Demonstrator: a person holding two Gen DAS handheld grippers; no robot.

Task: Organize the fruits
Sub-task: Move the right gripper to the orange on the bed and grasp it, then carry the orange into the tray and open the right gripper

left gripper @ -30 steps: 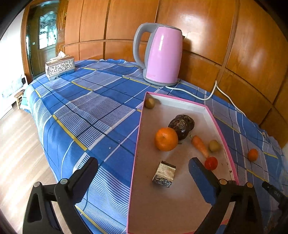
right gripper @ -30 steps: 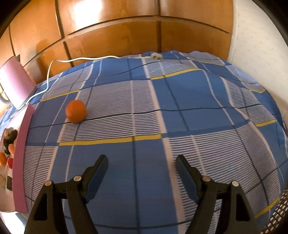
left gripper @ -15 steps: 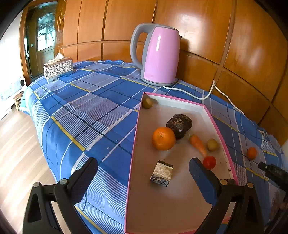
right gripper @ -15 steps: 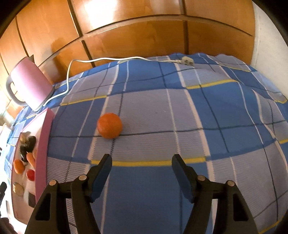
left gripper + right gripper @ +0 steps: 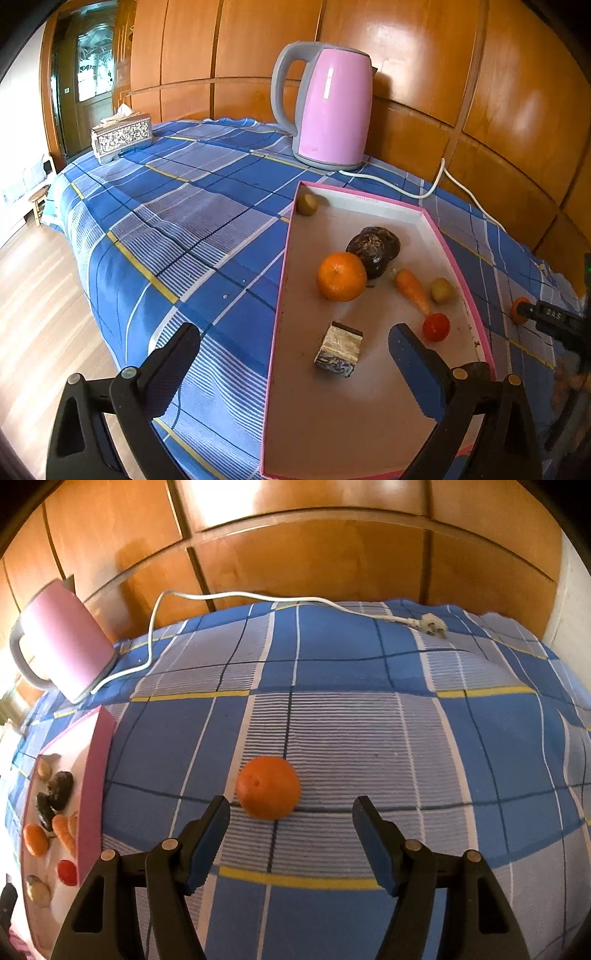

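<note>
A loose orange (image 5: 267, 787) lies on the blue checked cloth, just ahead of my open right gripper (image 5: 291, 827) and slightly left of its centre line. It also shows small in the left wrist view (image 5: 517, 309), partly behind the right gripper's tip. A pink-rimmed tray (image 5: 284, 280) holds an orange (image 5: 340, 276), a dark fruit (image 5: 375, 245), a carrot (image 5: 412, 290), a red tomato (image 5: 436, 327), two small green fruits (image 5: 307, 204) and a small block (image 5: 339, 349). My left gripper (image 5: 291, 350) is open and empty over the tray's near left rim.
A pink kettle (image 5: 327, 107) stands behind the tray; its white cord (image 5: 236, 597) and plug (image 5: 432, 624) lie along the back of the table. A tissue box (image 5: 122, 136) sits far left. Wooden wall panels stand behind. The table's left edge drops to the floor.
My right gripper has swung left and moved closer to the loose orange, which now sits just ahead of the fingers. The left gripper has pulled back slightly.
</note>
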